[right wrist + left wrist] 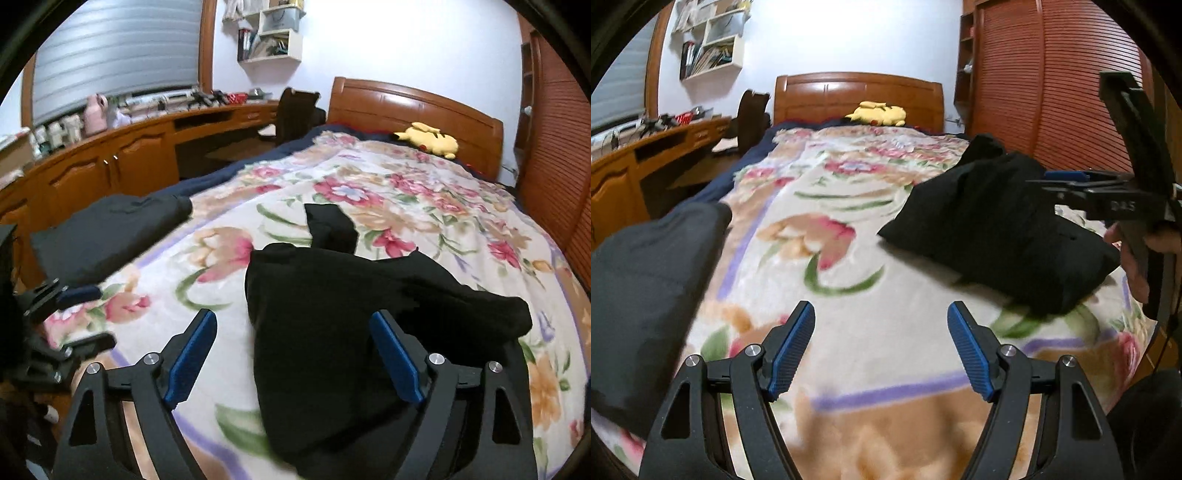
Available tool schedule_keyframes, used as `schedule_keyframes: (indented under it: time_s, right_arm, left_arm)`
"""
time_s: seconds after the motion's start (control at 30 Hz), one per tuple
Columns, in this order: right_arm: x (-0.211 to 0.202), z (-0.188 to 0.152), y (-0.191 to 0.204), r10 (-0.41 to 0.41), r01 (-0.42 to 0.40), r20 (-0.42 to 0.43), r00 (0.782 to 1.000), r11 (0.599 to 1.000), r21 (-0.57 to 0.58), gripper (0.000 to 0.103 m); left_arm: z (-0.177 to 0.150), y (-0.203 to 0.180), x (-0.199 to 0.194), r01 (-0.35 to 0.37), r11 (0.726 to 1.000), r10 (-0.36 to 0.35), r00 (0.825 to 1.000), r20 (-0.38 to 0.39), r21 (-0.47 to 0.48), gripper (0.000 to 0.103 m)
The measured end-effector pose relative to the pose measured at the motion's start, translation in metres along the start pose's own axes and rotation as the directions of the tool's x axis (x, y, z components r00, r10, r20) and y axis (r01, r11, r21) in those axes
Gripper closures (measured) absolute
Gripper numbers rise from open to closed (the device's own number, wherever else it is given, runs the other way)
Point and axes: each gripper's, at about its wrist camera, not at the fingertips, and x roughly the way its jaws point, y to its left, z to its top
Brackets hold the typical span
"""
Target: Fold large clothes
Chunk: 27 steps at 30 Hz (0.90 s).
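A bedroom lies ahead of me: a wide bed covered with a cream fleece blanket printed with pink and orange flowers [871, 236], a polished wooden headboard [858, 94] at the far end with a yellow plush toy [879, 113] lying just in front of it, a long wooden desk with cupboards [122, 155] along one side and a slatted wooden wardrobe [1052, 85] along the other.

My left claw [881, 350] hangs over the near part of the blanket, its blue ribbed pads [792, 350] spread wide apart with only bare blanket between them; it grips nothing. The crumpled black garment [993, 229] lies on the blanket ahead of it and off to its right, well clear of its fingers. At the left edge of the bed rests a folded dark grey garment [646, 295], beside that claw but not touched by it.

My right claw [293, 354] is also spread wide. The black garment sits heaped directly before it, one part bunched up at the far side, and its near edge spreads in between and under the two blue pads [395, 358]. The pads do not press on the cloth, so this claw holds nothing either.
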Motion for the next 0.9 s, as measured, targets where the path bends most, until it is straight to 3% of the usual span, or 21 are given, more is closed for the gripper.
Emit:
schedule_keyframes:
  time_s: [0.23, 0.27, 0.3, 0.33, 0.37, 0.47, 0.67, 0.77, 0.9]
  right_arm:
    - [0.053, -0.011, 0.004, -0.148, 0.142, -0.108, 0.983, 0.988, -0.062, 0.015]
    - [0.055, -0.013, -0.002, -0.139, 0.134, -0.098, 0.985, 0.989, -0.056, 0.023]
    - [0.054, -0.012, -0.007, -0.11, 0.106, -0.089, 0.99, 0.993, -0.043, 0.048]
    - [0.053, -0.012, -0.011, -0.09, 0.088, -0.084, 0.992, 0.996, -0.031, 0.081]
    - [0.049, -0.012, -0.016, -0.082, 0.081, -0.068, 0.994, 0.997, -0.018, 0.088]
    - [0.028, -0.015, -0.034, -0.069, 0.068, 0.019, 0.997, 0.997, 0.021, 0.091]
    - [-0.036, -0.041, -0.11, -0.138, 0.117, 0.14, 0.981, 0.982, 0.15, 0.092]
    - [-0.061, -0.068, -0.155, -0.201, 0.166, 0.145, 0.969, 0.961, 0.221, 0.092]
    - [-0.068, -0.113, -0.193, -0.214, 0.177, 0.088, 0.973, 0.934, 0.309, 0.092]
  left_arm:
    - [-0.005, -0.003, 0.01, 0.025, 1.0, -0.025, 1.0, -0.014, 0.0, 0.028]
    - [-0.004, -0.005, 0.011, 0.031, 1.0, -0.031, 0.999, -0.014, 0.0, 0.028]
    - [-0.004, -0.007, 0.011, 0.035, 0.999, -0.035, 0.999, -0.013, 0.001, 0.028]
    - [-0.002, -0.009, 0.013, 0.038, 0.999, -0.038, 0.999, -0.012, 0.003, 0.028]
    - [0.0, -0.012, 0.015, 0.042, 0.999, -0.041, 0.999, -0.013, 0.006, 0.028]
    - [0.01, -0.024, 0.023, 0.053, 0.999, -0.053, 0.999, -0.013, 0.015, 0.028]
    - [0.048, -0.068, 0.049, 0.117, 0.993, -0.117, 0.993, 0.005, 0.031, 0.028]
    - [0.068, -0.1, 0.064, 0.161, 0.986, -0.162, 0.987, 0.011, 0.054, 0.028]
    - [0.088, -0.142, 0.083, 0.211, 0.974, -0.213, 0.977, 0.009, 0.087, 0.028]
